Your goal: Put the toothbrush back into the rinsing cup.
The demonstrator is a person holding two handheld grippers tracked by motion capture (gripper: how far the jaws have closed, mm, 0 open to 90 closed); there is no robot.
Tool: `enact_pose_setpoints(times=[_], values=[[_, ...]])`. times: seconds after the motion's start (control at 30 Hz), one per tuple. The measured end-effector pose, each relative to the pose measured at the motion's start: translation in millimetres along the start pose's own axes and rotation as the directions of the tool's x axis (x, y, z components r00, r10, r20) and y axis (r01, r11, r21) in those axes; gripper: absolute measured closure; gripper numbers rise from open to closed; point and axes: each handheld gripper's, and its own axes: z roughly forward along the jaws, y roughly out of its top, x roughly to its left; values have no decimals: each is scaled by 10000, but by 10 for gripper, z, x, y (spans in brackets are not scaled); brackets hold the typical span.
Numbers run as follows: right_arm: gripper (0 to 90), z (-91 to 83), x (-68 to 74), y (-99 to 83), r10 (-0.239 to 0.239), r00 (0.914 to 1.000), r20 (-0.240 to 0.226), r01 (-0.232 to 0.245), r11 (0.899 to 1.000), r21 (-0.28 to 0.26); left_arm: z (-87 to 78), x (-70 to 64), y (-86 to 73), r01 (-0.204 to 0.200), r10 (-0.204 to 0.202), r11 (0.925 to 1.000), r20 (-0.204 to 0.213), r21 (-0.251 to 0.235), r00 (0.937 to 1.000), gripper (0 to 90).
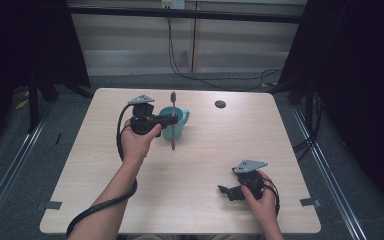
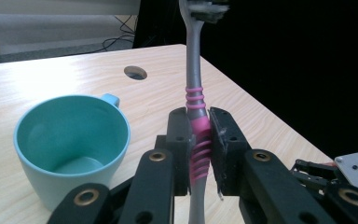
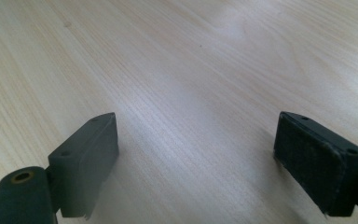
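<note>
- We saw the person's left forearm come in from the bottom edge and angle up toward the table's far-left area, with the black cable looping under it.
- The left hand was raised off the table, wrist bent, holding the left gripper pointed right toward the cup.
- We noted the left gripper was clenched on the toothbrush, its jaws pressed on the pink ribbed grip section.
- The toothbrush stood about upright, bristle head up, lower end hanging free above the table; in the high view it overlapped the front of the teal cup.
- In the left gripper view we saw the teal cup just beside the jaws, standing upright on the table with its handle on the far side; the toothbrush was outside it, not in it.
- A round dark hole sat in the tabletop near the far edge, right of the cup.
- The right hand was low at the near-right of the table, well apart from the cup, with the right gripper pointed left and sitting at table level.
- We saw the right gripper released, jaws wide apart, nothing between them but bare wood.
</note>
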Motion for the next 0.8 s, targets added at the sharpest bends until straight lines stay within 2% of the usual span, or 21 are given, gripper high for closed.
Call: enact_pose_setpoints(times=[0.2, 0.3, 0.8], values=[[132, 1, 3, 0, -17, 10000, 7, 17, 10000, 11, -40, 9, 98, -294, 295, 9995, -216, 65, 9993, 791], [132, 1, 3, 0, -15, 10000, 8, 15, 10000, 6, -65, 14, 136, -262, 260, 9996, -212, -96, 9994, 791], [132, 2, 4, 0, -2, 10000, 11, 2, 10000, -2, -110, 25, 295, -472, 462, 9986, -410, -243, 9981, 791]])
